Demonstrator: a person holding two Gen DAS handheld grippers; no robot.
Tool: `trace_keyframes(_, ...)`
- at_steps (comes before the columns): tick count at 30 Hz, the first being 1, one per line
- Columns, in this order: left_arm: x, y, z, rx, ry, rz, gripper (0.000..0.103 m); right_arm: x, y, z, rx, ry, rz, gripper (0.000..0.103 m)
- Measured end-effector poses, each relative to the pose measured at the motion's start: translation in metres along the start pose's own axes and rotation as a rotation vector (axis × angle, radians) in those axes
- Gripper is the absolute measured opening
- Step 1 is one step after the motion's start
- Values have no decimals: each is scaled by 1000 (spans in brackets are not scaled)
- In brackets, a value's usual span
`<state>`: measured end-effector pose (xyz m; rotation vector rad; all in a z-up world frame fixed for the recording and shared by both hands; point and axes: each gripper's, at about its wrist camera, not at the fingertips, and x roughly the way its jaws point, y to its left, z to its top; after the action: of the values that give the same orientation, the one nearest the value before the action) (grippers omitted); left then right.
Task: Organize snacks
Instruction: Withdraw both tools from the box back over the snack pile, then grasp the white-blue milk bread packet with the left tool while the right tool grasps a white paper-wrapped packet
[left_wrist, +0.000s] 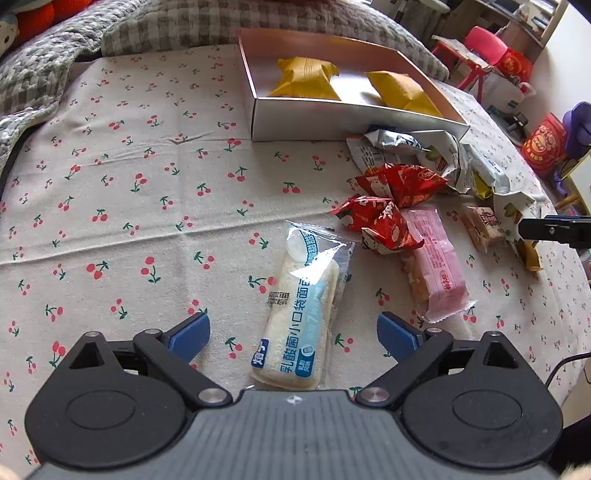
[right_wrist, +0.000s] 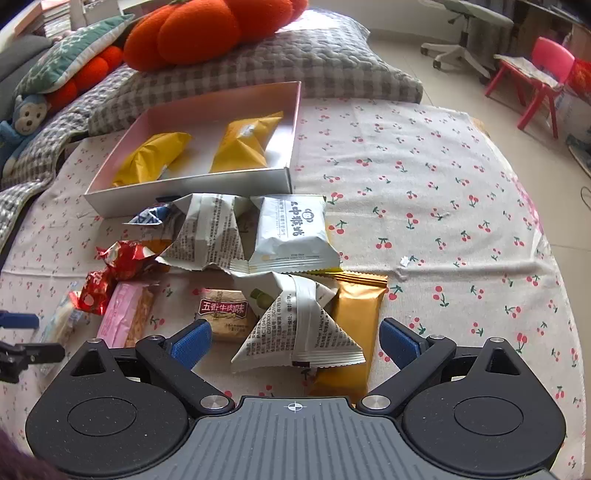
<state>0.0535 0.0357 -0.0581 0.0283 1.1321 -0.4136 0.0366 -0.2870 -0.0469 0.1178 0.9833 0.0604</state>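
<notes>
Left gripper (left_wrist: 293, 334): jaws spread wide, gripping nothing; bread packet (left_wrist: 301, 314) lies between the pads, untouched.
Right gripper (right_wrist: 295, 341): jaws wide apart, empty, straddling a white triangular packet (right_wrist: 299, 325) lying on a gold packet (right_wrist: 354, 332).
Loose snacks: red wrappers (left_wrist: 384, 221), pink bar (left_wrist: 437, 266) and beef-flavour packet (right_wrist: 223, 314) heaped just before the box.
Box (right_wrist: 184, 194): two yellow packets (right_wrist: 242, 142) inside.
Progress: judged early; most snacks remain outside.
Surface: cherry-print cloth (left_wrist: 129, 184).
Room: grey checked blanket (right_wrist: 295, 62), orange plush (right_wrist: 199, 29), pink chair (right_wrist: 543, 74) beyond.
</notes>
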Motion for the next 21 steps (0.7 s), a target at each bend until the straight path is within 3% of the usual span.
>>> trace_keyframes(21, 0, -10, 2, 51, -22, 26, 58, 21, 3, 5, 27, 8, -65, 96)
